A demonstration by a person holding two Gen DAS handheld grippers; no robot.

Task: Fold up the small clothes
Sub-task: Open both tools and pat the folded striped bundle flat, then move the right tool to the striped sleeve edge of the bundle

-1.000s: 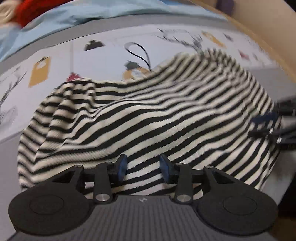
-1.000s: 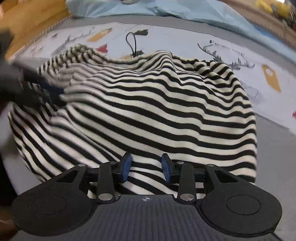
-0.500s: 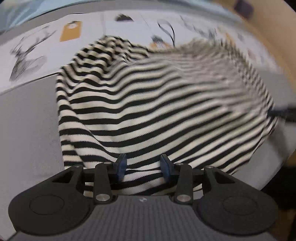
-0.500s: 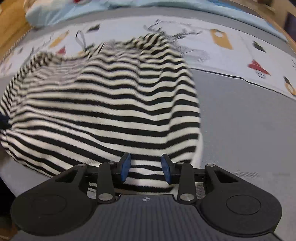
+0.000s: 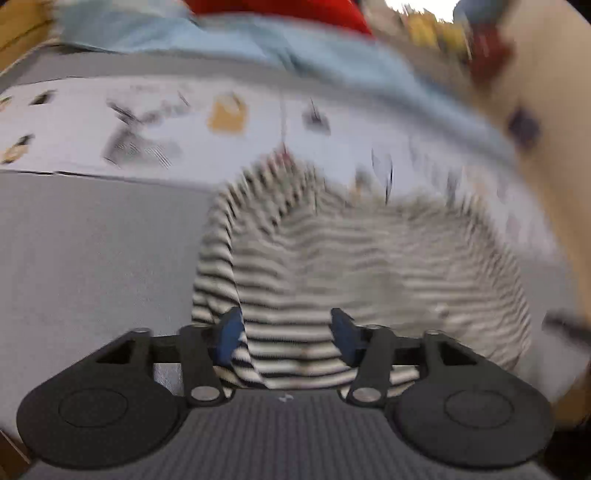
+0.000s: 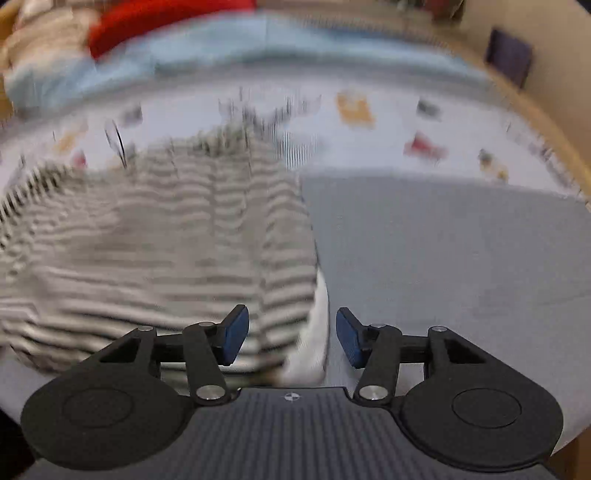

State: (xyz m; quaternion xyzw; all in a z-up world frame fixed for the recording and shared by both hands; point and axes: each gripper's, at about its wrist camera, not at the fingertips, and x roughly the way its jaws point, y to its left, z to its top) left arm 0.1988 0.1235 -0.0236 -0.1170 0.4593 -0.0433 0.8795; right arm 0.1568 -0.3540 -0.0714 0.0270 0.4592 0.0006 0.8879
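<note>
A black-and-white striped knit garment lies bunched on the grey bed surface, blurred by motion. My left gripper hovers over its near left corner. Its jaws are opening, and the cloth lies loose between the blue pads with a fold beside the left one. In the right wrist view the same garment fills the left half. My right gripper is over its near right edge. Its jaws are opening too, and the pale edge of the cloth between them is not pinched.
A white sheet with small printed pictures covers the bed behind the garment. Beyond it lie a light blue blanket and something red. A wooden bed rim curves along the right. Bare grey surface lies right of the garment.
Both grippers' jaws have widened and let go of the garment's hem. Both have lifted and drawn back, so the garment now sits lower and smaller in both views.
</note>
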